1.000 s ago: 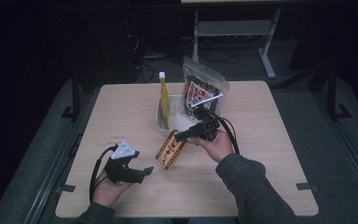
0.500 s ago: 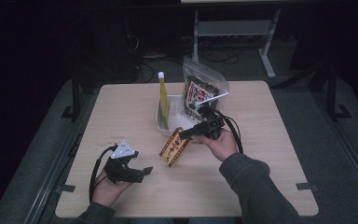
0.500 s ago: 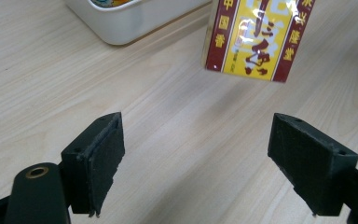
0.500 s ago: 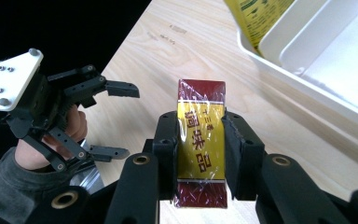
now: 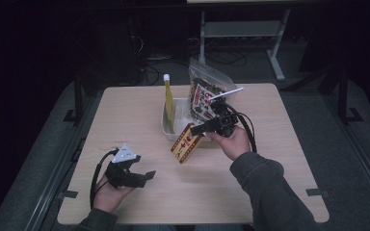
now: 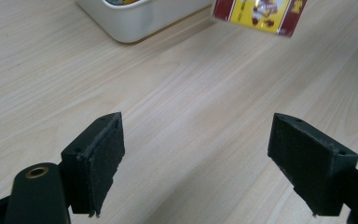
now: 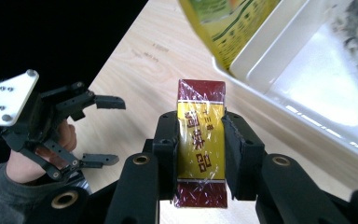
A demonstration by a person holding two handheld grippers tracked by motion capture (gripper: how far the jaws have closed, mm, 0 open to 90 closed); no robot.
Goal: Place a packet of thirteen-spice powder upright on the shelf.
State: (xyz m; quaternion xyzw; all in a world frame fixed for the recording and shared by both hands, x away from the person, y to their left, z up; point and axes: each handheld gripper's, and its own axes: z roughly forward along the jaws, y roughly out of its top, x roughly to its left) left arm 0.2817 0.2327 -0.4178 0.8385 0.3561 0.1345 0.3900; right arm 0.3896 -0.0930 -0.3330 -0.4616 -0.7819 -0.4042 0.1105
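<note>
My right gripper [image 5: 198, 130] [image 7: 199, 135] is shut on a maroon and yellow box [image 5: 185, 144] [image 7: 201, 147] wrapped in clear film, held tilted just above the table beside the white bin [image 5: 165, 124]. The box's lower end [image 6: 259, 13] hangs above the wood in the left gripper view. Inside the bin [image 7: 279, 60] stands a tall yellow-green pouch [image 5: 169, 102] [image 7: 228, 25]. My left gripper [image 5: 142, 177] [image 6: 209, 163] rests open near the front left of the table, nothing between its jaws; it also appears [image 7: 103, 130] in the right gripper view.
A clear zip bag of dark snacks [image 5: 205, 94] leans at the bin's far right side. The light wooden table [image 5: 279, 159] is bare at the right and front. Beyond the table edge are dark floor, cables and a metal stand [image 5: 241, 29].
My right gripper has lifted the box off the table and carried it up and toward the bin. The left gripper has stayed where it was.
</note>
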